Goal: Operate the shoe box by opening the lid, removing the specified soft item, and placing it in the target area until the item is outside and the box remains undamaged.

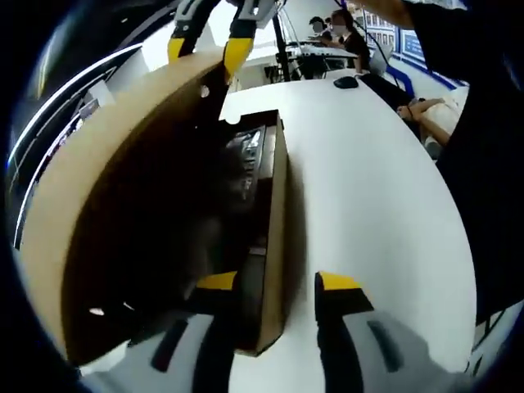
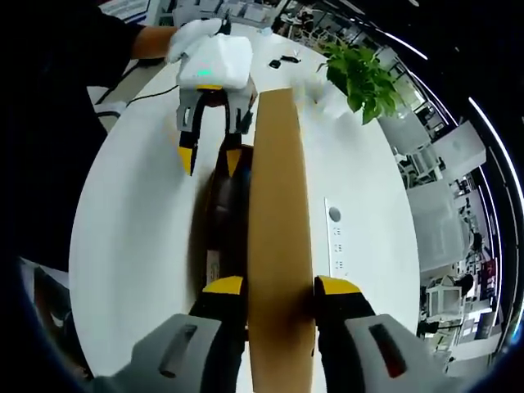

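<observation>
we find one shoe box (image 1: 274, 246) on the white table (image 1: 368, 205), its lid (image 2: 278, 246) raised on edge. the right gripper (image 2: 278, 286) is closed on the lid's free edge, one jaw on each face of the cardboard; we judge this grip is there to keep the lid up so the interior stays reachable. in the left gripper view the same gripper shows at the far end, its yellow tips pinching the lid's top edge.

the left gripper (image 1: 278, 282) straddles the near side wall of the box, one jaw inside and one outside. its jaws stand apart; whether they press the wall we cannot tell. we judge it is steadying the base against the pull on the lid.

a dark item (image 1: 246, 155) lies inside the box at the far end; we cannot confirm it is the soft item. it is not yet out.

count: one box, one lid, two grippers, one potted plant (image 2: 360, 78) far right on the table.
</observation>
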{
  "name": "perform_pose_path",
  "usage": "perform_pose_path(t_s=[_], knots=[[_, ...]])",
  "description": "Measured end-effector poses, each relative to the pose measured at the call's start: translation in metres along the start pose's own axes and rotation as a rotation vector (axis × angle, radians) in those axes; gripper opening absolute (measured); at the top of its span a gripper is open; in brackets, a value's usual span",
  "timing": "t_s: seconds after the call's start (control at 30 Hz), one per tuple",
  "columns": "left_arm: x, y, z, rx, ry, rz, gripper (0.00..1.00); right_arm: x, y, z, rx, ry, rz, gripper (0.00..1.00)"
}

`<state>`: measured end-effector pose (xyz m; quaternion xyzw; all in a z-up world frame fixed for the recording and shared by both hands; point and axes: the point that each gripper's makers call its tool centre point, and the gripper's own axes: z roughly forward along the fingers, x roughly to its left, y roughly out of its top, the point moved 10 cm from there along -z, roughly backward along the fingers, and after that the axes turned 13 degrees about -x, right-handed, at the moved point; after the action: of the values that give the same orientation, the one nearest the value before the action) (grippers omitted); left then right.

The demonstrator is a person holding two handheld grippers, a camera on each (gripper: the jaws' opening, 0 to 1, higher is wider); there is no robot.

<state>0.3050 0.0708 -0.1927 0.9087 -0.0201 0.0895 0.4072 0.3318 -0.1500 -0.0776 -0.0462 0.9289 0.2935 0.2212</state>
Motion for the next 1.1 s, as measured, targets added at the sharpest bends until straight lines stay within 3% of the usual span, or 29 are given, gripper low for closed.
perform_pose_path(t_s=[0.4,0.73,1.1], knots=[[0.006,-0.007,0.015,0.051,0.017,0.002,0.27,0.0,0.001,0.001,0.007,-0.002,0.001,0.32],[0.009,-0.008,0.018,0.056,0.035,0.013,0.15,0.0,0.001,0.001,0.008,-0.004,0.001,0.32],[-0.004,-0.006,0.021,0.083,0.008,0.024,0.11,0.002,0.001,0.0,0.011,-0.006,0.0,0.32]])
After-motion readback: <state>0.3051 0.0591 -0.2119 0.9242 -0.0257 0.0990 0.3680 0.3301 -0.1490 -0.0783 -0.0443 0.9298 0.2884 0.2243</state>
